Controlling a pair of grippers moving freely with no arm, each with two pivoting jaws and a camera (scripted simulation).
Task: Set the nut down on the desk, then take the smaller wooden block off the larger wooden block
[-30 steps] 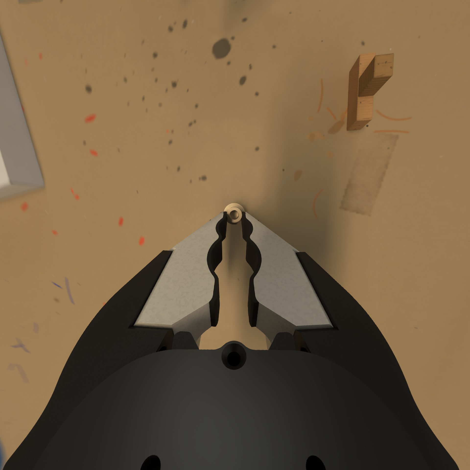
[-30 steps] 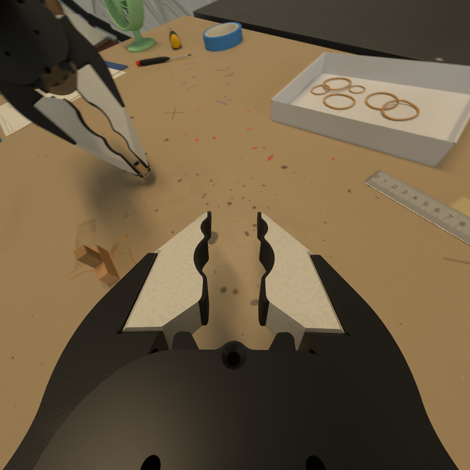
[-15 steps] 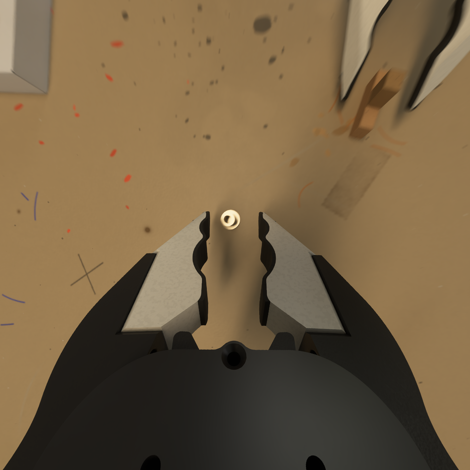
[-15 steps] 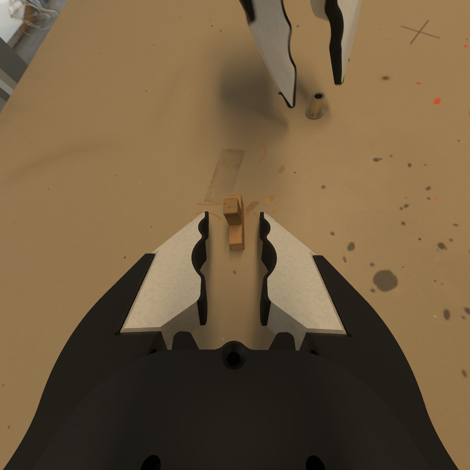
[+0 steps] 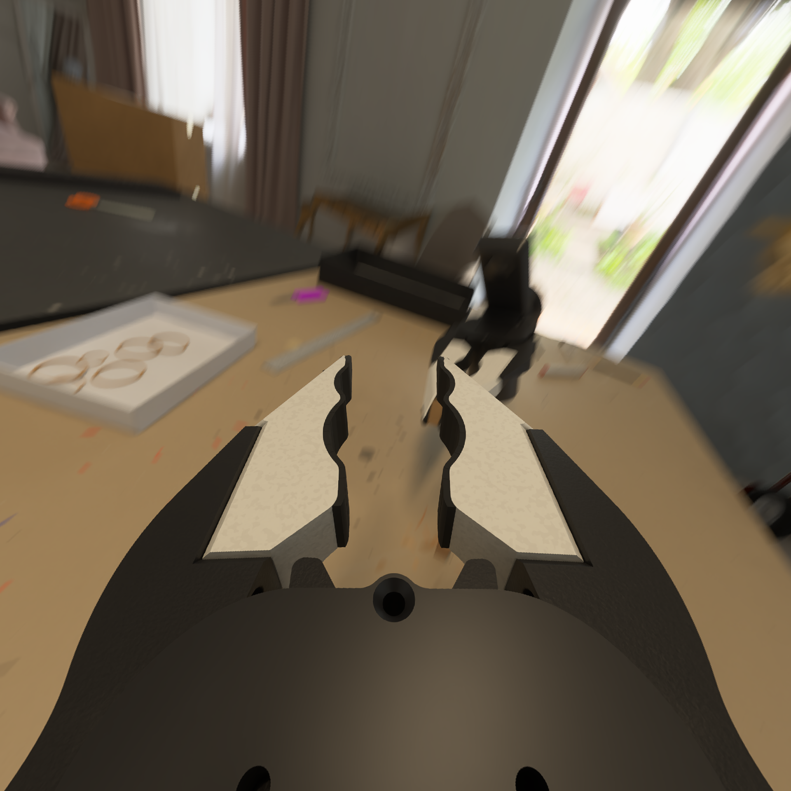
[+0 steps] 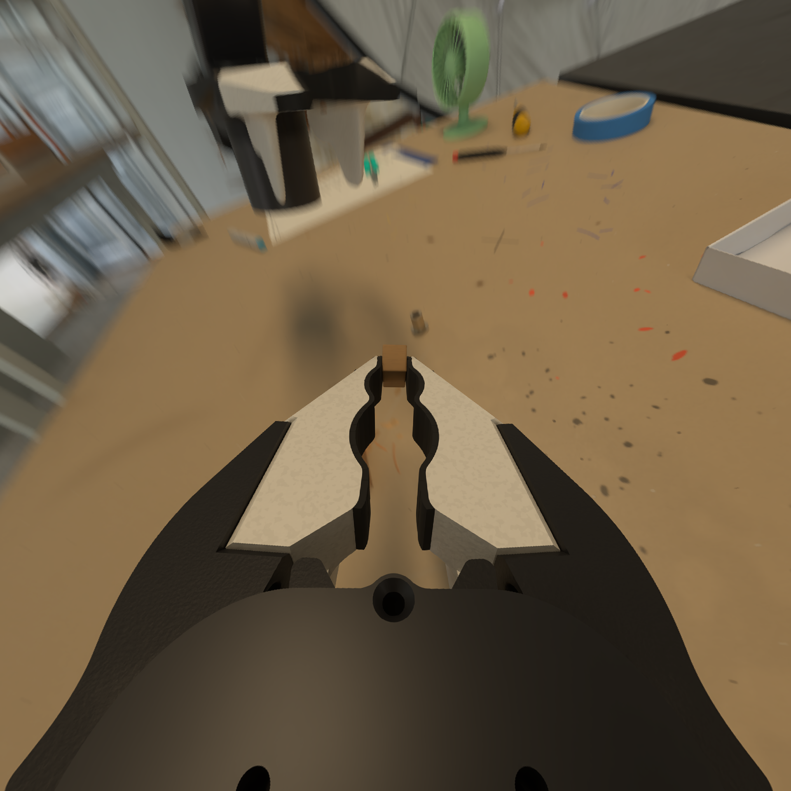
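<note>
My right gripper [image 6: 394, 363] is shut on the smaller wooden block [image 6: 394, 354], which sits pinched at its fingertips above the desk. The larger wooden block does not show in the right wrist view. The small metal nut [image 6: 418, 322] stands on the desk just beyond the block. My left gripper [image 5: 394, 361] is open and empty, held above the desk. In the left wrist view the right gripper [image 5: 492, 342] shows blurred farther off, with a brown wooden piece [image 5: 433, 413] at its tips. The left gripper [image 6: 299, 150] shows blurred at the upper left of the right wrist view.
A white tray [image 5: 145, 417] with rings lies on the left, also showing in the right wrist view [image 6: 744, 274]. A ruler [image 5: 321, 346] and a black box [image 5: 394, 282] lie farther back. A green fan [image 6: 460, 72], blue tape [image 6: 614, 113] and screwdriver [image 6: 492, 152] sit far off.
My left gripper let go of the nut, rose and tilted up from the desk. My right gripper moved over the blocks, closed on the smaller block and lifted it.
</note>
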